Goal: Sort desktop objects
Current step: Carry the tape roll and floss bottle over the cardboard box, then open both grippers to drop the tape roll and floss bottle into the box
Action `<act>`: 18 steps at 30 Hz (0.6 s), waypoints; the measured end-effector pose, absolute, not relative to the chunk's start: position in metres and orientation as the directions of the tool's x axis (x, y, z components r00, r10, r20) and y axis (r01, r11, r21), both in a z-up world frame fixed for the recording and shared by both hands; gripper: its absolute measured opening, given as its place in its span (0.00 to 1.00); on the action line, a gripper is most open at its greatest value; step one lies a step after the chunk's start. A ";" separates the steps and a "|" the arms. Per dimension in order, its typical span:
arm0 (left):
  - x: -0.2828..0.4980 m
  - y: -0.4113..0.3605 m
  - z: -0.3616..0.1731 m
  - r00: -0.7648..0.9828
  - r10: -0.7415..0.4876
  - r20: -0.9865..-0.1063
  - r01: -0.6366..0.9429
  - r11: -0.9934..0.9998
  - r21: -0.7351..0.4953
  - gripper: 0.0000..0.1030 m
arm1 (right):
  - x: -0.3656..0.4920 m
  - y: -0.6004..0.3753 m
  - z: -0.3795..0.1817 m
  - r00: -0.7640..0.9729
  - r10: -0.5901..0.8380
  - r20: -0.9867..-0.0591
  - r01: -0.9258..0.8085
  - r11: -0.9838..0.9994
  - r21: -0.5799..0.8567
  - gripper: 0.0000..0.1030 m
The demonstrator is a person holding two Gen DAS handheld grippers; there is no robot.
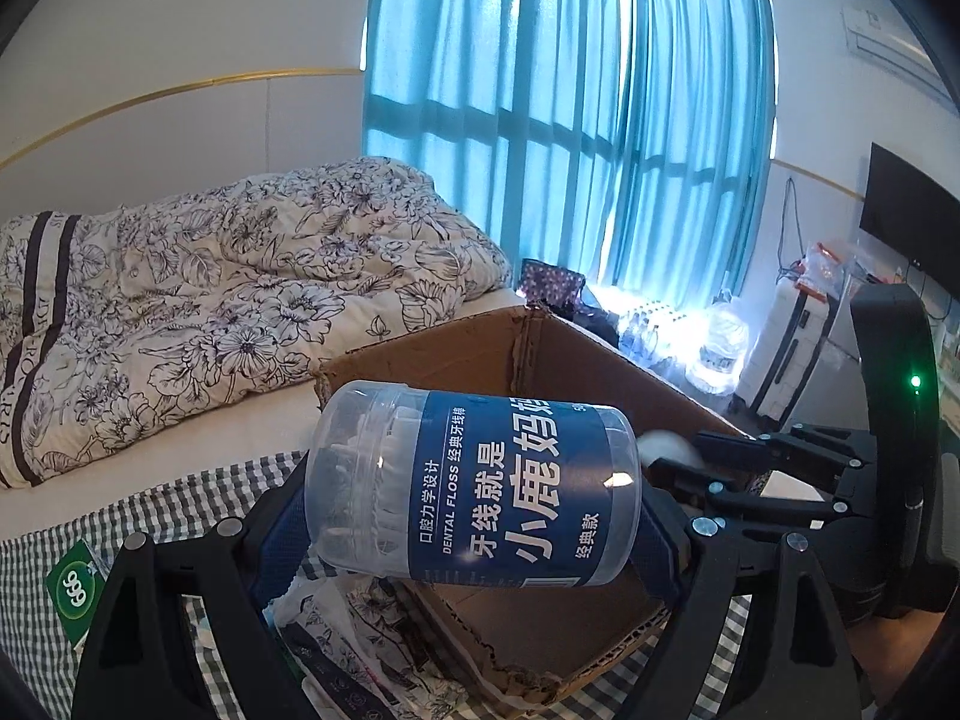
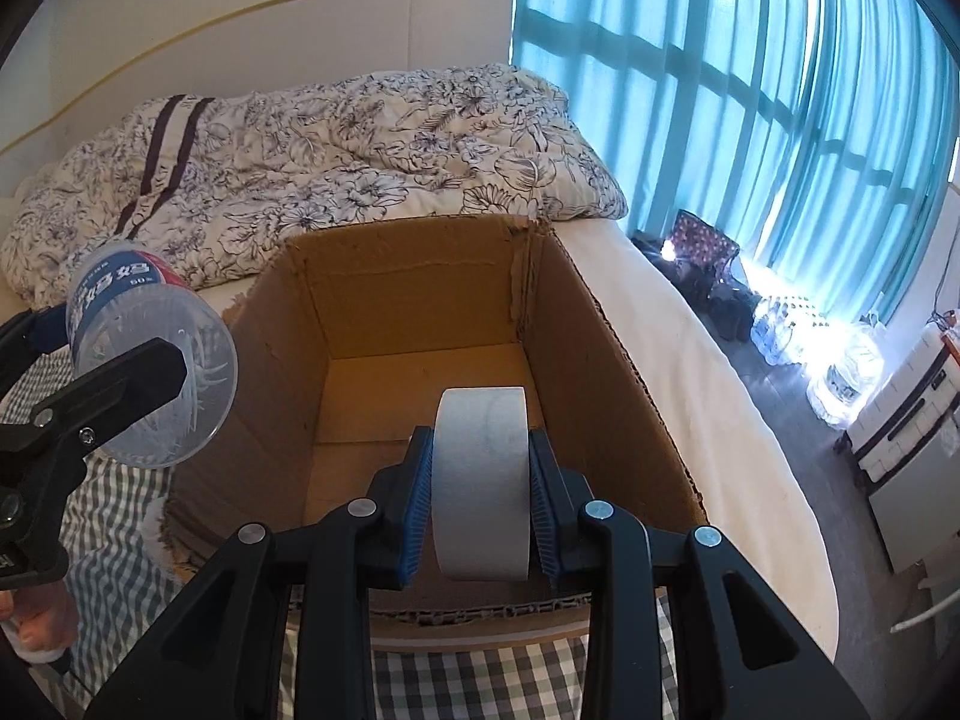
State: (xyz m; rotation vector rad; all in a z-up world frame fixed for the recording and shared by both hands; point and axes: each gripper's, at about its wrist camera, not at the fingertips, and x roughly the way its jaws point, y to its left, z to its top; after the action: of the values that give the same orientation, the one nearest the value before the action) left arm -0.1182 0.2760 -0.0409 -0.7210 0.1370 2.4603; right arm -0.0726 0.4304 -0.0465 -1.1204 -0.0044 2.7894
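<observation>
My left gripper (image 1: 474,531) is shut on a clear dental floss jar (image 1: 474,483) with a blue label, held on its side above the near left edge of an open cardboard box (image 1: 576,360). The right wrist view shows that jar (image 2: 150,354) and the left gripper (image 2: 114,387) at the left, just outside the box's left wall. My right gripper (image 2: 480,480) is shut on a white tape roll (image 2: 483,474), held upright over the inside of the cardboard box (image 2: 420,300). The box floor under it looks bare. In the left wrist view, my right gripper (image 1: 708,456) shows at the right with the white roll (image 1: 666,447).
The box stands on a checked cloth (image 2: 480,684) on a bed, with a floral quilt (image 1: 210,294) behind it. A green card (image 1: 75,585) and a floral bag (image 1: 360,648) lie near the left gripper. Blue curtains, bags and a white suitcase (image 2: 912,468) are at the right, beyond the bed.
</observation>
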 end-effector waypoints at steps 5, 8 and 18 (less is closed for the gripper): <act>-0.124 0.280 -0.044 -0.686 0.494 -0.534 -0.546 -0.835 -0.071 0.87 | -0.065 0.434 -0.048 -0.734 0.129 -0.666 -0.140 -0.989 -0.037 0.60; -0.131 0.287 -0.046 -0.670 0.498 -0.551 -0.551 -0.831 -0.080 0.87 | -0.057 0.437 -0.042 -0.752 0.140 -0.645 -0.148 -0.988 -0.041 0.60; -0.148 0.322 -0.069 -0.616 0.475 -0.629 -0.564 -0.823 -0.069 0.88 | -0.035 0.441 -0.025 -0.781 0.173 -0.600 -0.171 -0.983 -0.060 0.62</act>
State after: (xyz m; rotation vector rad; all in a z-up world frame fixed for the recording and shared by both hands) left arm -0.1484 0.3223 -0.0695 -0.8774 0.1812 2.3915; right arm -0.0355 0.4406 -0.0248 -0.9445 -0.0032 2.8041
